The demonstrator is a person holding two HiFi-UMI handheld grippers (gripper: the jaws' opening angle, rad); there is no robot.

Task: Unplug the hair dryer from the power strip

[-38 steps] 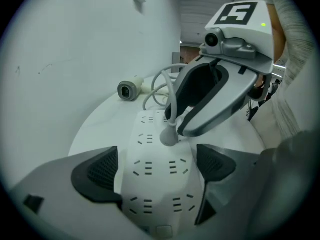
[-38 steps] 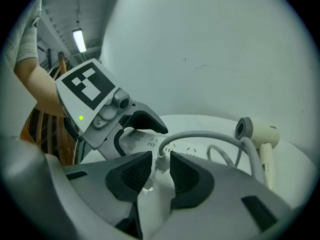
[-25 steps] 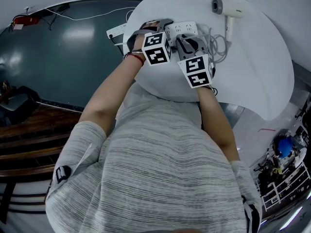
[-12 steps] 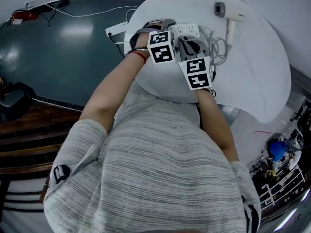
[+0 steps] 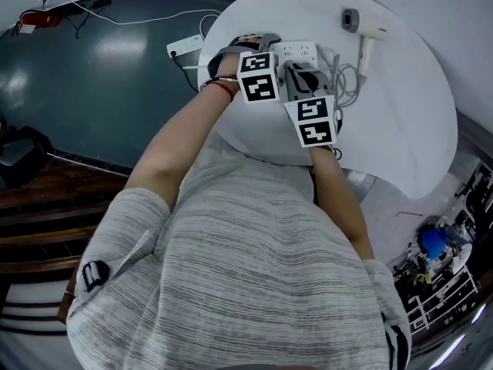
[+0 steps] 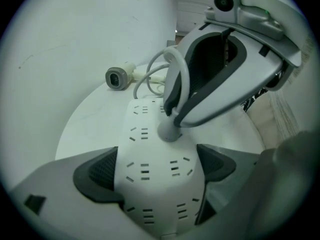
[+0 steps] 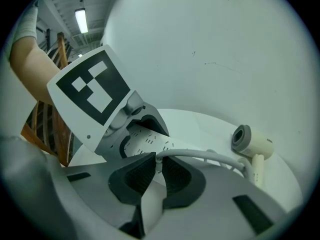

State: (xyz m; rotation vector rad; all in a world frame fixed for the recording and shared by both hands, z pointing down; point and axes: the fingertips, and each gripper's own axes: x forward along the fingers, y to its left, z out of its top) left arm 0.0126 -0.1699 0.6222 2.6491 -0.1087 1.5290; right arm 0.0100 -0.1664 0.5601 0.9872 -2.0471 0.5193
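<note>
Change: Hardly anything has shifted; both your grippers stay bunched over the power strip (image 6: pixel 142 129).
Room: the strip sits by the left edge of the round table (image 5: pixel 400 106), your wrists over the near edge. Bare tabletop spreads to the right and far side.
Left fingers: your left gripper (image 6: pixel 157 166) is clamped across the strip's body, one pad pressed on each long side.
Right fingers: your right gripper (image 7: pixel 156 169) is pinched nearly closed on the plug (image 6: pixel 169 131), which stands seated in the strip; the cord (image 7: pixel 200 154) leaves at the fingertips.
Hair dryer: the hair dryer (image 5: pixel 362 23) lies near the table's far edge, well apart from both grippers.
</note>
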